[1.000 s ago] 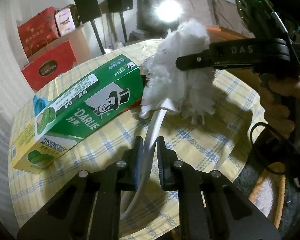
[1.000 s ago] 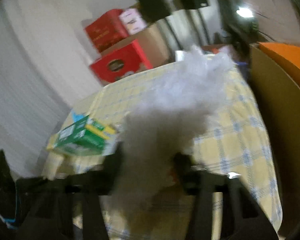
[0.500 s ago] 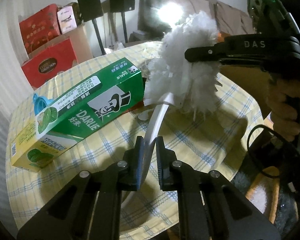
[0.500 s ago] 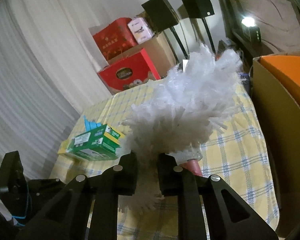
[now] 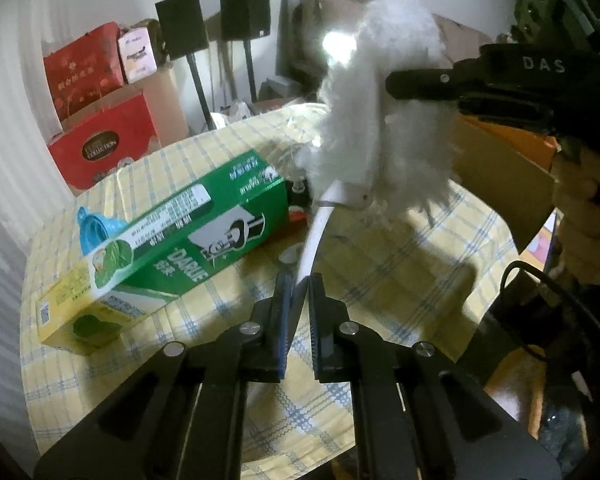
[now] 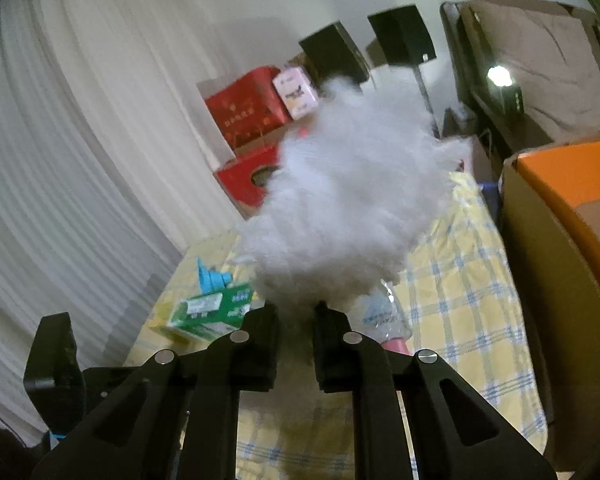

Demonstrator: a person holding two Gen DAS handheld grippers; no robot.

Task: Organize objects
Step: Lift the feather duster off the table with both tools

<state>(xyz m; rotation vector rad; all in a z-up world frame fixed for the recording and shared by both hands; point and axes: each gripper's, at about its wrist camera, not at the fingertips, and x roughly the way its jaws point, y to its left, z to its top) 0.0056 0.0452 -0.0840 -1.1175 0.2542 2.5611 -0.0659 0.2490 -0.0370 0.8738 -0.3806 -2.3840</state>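
By this moment I had the white duster (image 5: 380,120) lifted higher off the counter (image 5: 380,280) than half a second before, its fluffy head now level with the speakers in the background and blurred from moving. My left tongs (image 5: 298,292) were pinched on its curved white handle (image 5: 316,236), and my right tongs (image 6: 296,320) were pressed into the fluff from the side (the fibres hid the tips, so how much they truly gripped I cannot tell). The green toothpaste box (image 5: 180,236) lay on the checked cloth where it had been, untouched. Compared with a second ago, the head had risen clear and swung toward the cardboard box (image 6: 548,240) at my right, which I judged to be its destination.
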